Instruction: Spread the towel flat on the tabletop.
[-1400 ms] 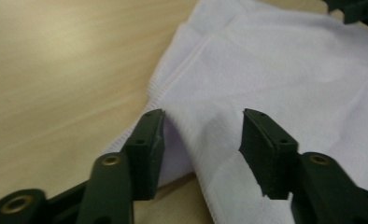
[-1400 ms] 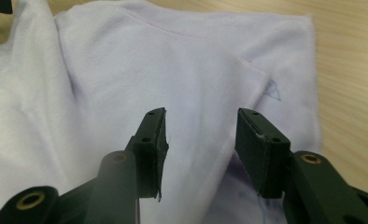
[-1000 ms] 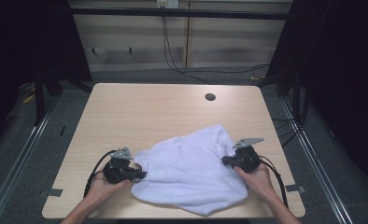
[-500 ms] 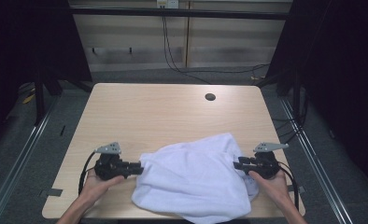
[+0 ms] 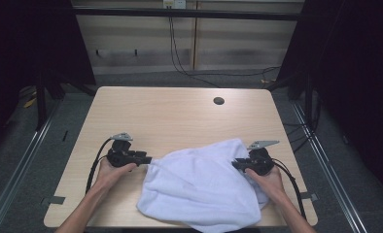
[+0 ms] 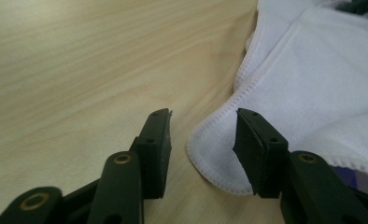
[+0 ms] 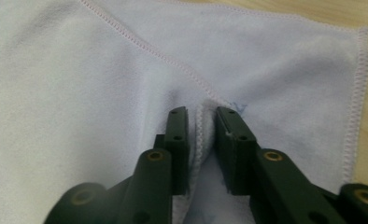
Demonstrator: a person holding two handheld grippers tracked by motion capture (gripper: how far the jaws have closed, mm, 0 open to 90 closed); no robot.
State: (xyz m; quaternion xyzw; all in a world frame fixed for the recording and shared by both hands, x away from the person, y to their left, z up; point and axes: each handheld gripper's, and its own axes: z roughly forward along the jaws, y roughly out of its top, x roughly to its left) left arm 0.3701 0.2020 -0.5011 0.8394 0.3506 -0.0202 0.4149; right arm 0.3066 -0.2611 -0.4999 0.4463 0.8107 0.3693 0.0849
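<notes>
Your left gripper (image 6: 203, 140), lower left of the high view, stands agape with a towel (image 5: 204, 189) corner lying between its jaws; push in deeper before you squeeze. Your right gripper (image 7: 201, 116) pinches a hemmed fold, so hold it steady. The towel lies bunched at lower centre on the wooden table (image 5: 170, 111), dark curtains around.
</notes>
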